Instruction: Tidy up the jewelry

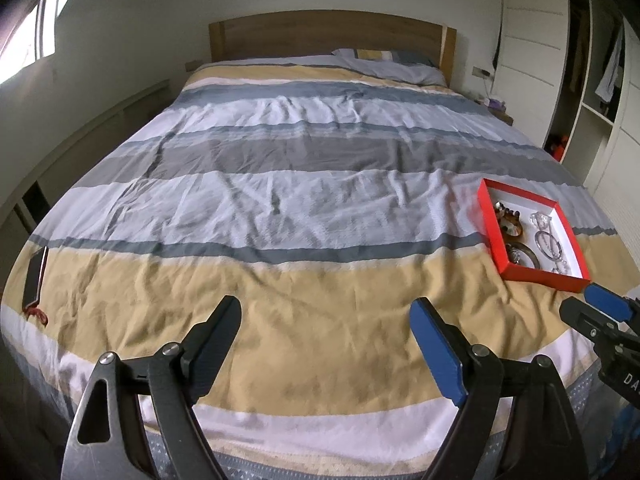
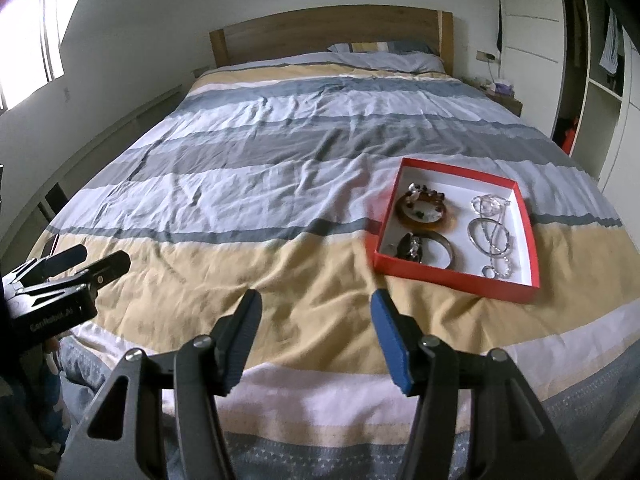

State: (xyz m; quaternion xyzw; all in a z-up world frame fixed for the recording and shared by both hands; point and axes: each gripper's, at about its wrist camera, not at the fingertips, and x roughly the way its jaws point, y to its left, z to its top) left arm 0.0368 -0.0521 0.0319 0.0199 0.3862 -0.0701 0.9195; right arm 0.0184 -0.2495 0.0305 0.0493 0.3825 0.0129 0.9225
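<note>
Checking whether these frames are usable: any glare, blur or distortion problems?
Left wrist view: blown-out window top left, fisheye bends the striped bed cover. Right wrist view: same window glare, red cardboard jewelry tray sharp, the right gripper slightly soft.

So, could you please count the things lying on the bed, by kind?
Red box: 1
Bangles in it, amber and metal: 2
Silver and clear bracelets: tangled, cannot count
Dark phone-like item: 1
Total countable: 4

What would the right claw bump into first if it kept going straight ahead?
Probably just the striped bedspread. The open right claw points up the bed, and the red box lies off to its right, likely missed, though depth is unclear.
</note>
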